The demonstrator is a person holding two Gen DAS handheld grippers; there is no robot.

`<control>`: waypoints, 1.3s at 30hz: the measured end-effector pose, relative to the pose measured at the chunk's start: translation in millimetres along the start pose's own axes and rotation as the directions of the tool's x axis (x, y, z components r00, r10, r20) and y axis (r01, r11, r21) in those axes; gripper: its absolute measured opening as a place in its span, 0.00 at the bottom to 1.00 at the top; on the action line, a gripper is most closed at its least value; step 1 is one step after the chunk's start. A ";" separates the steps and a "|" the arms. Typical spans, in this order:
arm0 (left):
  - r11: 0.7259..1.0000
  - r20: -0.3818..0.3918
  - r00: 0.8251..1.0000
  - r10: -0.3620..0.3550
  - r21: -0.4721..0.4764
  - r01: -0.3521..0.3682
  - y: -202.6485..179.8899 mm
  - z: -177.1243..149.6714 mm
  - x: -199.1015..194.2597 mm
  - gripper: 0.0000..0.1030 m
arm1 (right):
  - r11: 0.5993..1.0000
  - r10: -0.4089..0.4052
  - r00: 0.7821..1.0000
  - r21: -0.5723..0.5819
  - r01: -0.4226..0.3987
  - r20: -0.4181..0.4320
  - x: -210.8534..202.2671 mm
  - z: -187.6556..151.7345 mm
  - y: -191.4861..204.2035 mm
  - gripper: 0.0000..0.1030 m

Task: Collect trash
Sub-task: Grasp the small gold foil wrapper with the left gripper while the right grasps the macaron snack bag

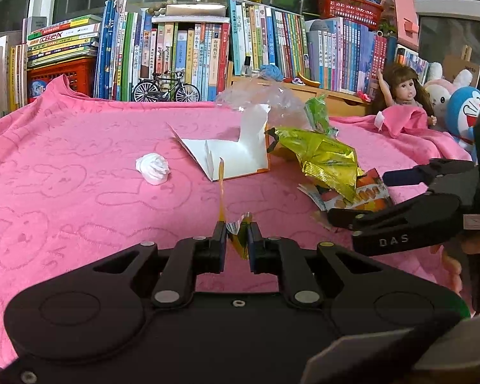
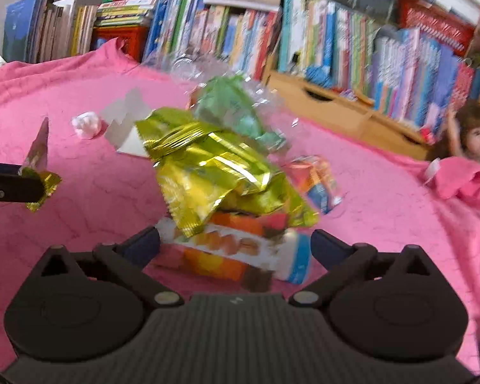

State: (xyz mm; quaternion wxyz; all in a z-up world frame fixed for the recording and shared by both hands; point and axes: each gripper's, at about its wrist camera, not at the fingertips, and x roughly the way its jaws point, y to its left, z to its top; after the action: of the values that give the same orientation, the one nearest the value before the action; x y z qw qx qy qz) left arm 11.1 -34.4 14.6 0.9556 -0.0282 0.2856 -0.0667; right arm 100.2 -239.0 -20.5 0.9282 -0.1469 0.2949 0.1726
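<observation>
Left wrist view: the left gripper [image 1: 236,240] sits low and near, its jaws nearly closed on a small gold wrapper [image 1: 240,235], pinched by one crumpled end so a thin strip stands up from it. It is lifted clear of the pink blanket [image 1: 64,192] that covers the worktop, probably to carry it off. Farther away lie a white tissue ball [image 1: 153,168] on the left, an open white carton [image 1: 230,156] in the middle, and a heap of trash to the right: a large gold bag [image 1: 323,160], a snack pack [image 1: 358,195] and clear plastic [image 1: 265,102]. The right gripper [image 1: 358,195] comes in from the right, jaws spread around the near edge of that heap.

Right wrist view, blurred: the right gripper [image 2: 235,243] is fully open and grips nothing. The snack pack [image 2: 227,252] lies between its fingers, untouched, placed for a pinch. The gold bag [image 2: 214,172] rests on top, so closing here may lift both.
</observation>
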 end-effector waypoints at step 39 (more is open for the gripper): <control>1.000 -0.009 1.000 -0.002 -0.014 0.002 9.0 -23.7 -38.0 0.14 | 0.975 -0.020 1.000 0.222 0.021 -0.008 -40.8 -28.6 29.4 0.70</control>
State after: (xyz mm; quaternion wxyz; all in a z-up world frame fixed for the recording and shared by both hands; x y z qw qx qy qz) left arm -32.4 -20.3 14.6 0.9540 -0.0349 0.2903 -0.0658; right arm 42.8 -232.8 -23.5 0.9397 -0.0456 0.3137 0.1284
